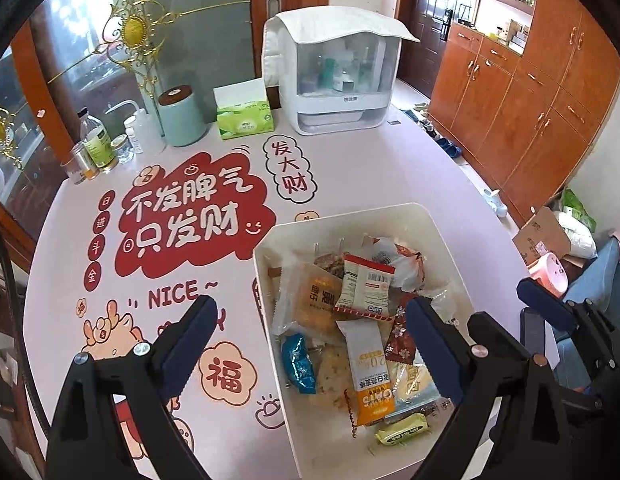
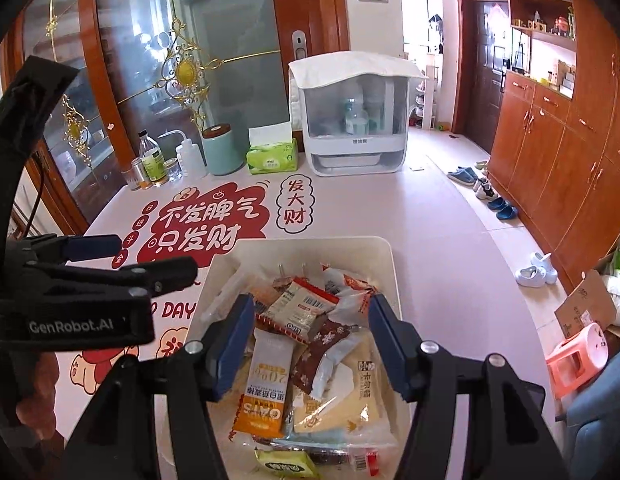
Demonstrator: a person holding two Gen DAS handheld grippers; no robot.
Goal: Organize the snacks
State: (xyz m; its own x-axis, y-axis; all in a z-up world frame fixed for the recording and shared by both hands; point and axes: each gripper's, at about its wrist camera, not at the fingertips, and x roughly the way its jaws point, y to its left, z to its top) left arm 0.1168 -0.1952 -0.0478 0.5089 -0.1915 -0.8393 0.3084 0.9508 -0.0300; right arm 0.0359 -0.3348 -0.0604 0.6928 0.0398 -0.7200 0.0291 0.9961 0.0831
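The white bin [image 2: 383, 256] full of snacks sits near on the pink table [image 2: 429, 240]. An orange "OATS" bar [image 2: 266, 396] lies on top. The left gripper [image 1: 310, 336] and the right gripper [image 2: 310, 340] both hang wide open, holding nothing. The left one reads "GenRobot.AI". The table says "NICE".

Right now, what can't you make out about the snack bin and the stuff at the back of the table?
- Bin: near rim cut off by both views' bottom edge.
- Lowest snacks: buried under the oat bar and other packets.
- Yellow packet: cut off in the right view.
- Bottles: labels too small.
- Cabinet: contents blurred behind its frosted front.
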